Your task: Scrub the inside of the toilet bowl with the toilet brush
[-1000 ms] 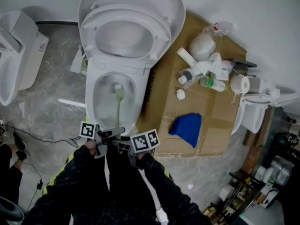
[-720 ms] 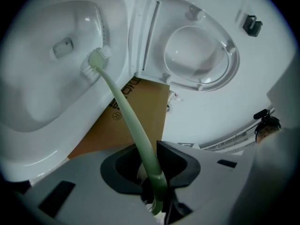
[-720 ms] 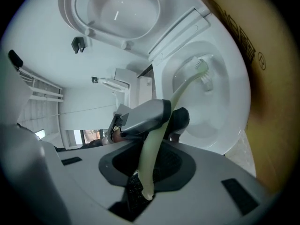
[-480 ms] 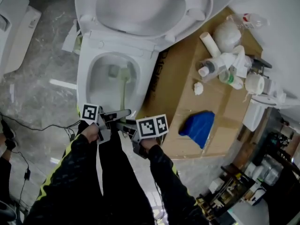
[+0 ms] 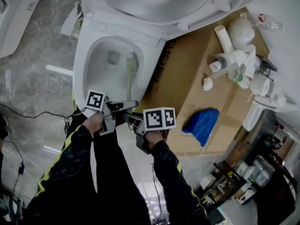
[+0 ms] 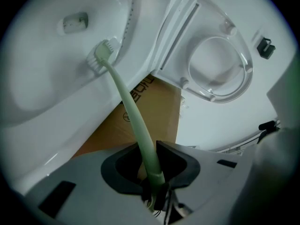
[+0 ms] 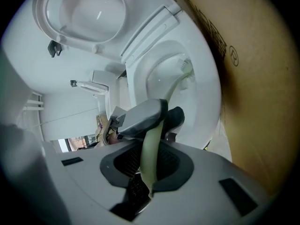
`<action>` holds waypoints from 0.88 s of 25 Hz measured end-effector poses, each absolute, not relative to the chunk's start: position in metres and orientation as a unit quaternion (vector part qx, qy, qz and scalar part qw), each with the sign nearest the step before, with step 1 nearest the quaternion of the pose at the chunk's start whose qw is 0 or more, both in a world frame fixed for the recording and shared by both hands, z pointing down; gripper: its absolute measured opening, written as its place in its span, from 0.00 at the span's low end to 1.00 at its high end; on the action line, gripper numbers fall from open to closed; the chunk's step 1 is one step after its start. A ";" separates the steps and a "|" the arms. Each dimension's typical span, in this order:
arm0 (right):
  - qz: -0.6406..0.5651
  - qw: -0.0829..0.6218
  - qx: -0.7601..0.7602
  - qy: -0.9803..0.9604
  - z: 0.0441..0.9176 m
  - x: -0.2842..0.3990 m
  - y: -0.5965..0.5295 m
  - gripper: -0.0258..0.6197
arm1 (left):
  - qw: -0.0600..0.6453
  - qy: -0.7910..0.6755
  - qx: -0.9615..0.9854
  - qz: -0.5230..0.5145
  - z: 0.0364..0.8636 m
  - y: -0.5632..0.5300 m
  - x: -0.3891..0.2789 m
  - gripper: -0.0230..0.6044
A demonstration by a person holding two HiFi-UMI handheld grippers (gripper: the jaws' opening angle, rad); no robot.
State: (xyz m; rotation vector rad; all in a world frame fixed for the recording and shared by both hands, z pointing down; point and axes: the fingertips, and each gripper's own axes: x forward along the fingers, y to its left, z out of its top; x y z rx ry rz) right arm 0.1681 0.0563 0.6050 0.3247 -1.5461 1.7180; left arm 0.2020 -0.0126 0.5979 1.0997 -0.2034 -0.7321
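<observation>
Left hand-held gripper (image 6: 152, 175) and right hand-held gripper (image 7: 146, 170): both pinched on the outer end of the toilet brush (image 6: 126, 102), one just behind the other, judged to give a steady two-point hold for scrubbing. The handle is slim, curved and pale green. It reaches into the toilet bowl (image 5: 80, 78), where the white bristles press against the glossy white inner wall below the rim.

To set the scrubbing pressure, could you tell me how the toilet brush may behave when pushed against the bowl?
The toilet brush has a long, thin, curved handle, so it will probably flex under pressure. The left gripper and right gripper hold only its end, so the bristle head may wander sideways.
</observation>
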 end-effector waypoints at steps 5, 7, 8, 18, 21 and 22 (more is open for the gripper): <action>0.694 0.400 0.130 -0.585 0.601 0.178 0.082 0.14 | 0.801 -0.090 0.485 -0.337 0.597 0.014 0.212 0.19; 0.703 0.398 0.127 -0.576 0.599 0.179 0.094 0.14 | 0.810 -0.087 0.476 -0.332 0.597 0.026 0.215 0.19; 0.705 0.399 0.126 -0.572 0.599 0.179 0.100 0.14 | 0.813 -0.087 0.470 -0.332 0.597 0.032 0.215 0.19; 0.738 0.407 0.094 -0.530 0.595 0.173 0.163 0.14 | 0.841 -0.099 0.417 -0.329 0.599 0.095 0.210 0.19; 0.748 0.406 0.083 -0.518 0.592 0.169 0.184 0.14 | 0.850 -0.107 0.400 -0.326 0.599 0.116 0.205 0.19; 0.750 0.406 0.079 -0.516 0.591 0.167 0.190 0.14 | 0.852 -0.110 0.395 -0.324 0.599 0.122 0.204 0.19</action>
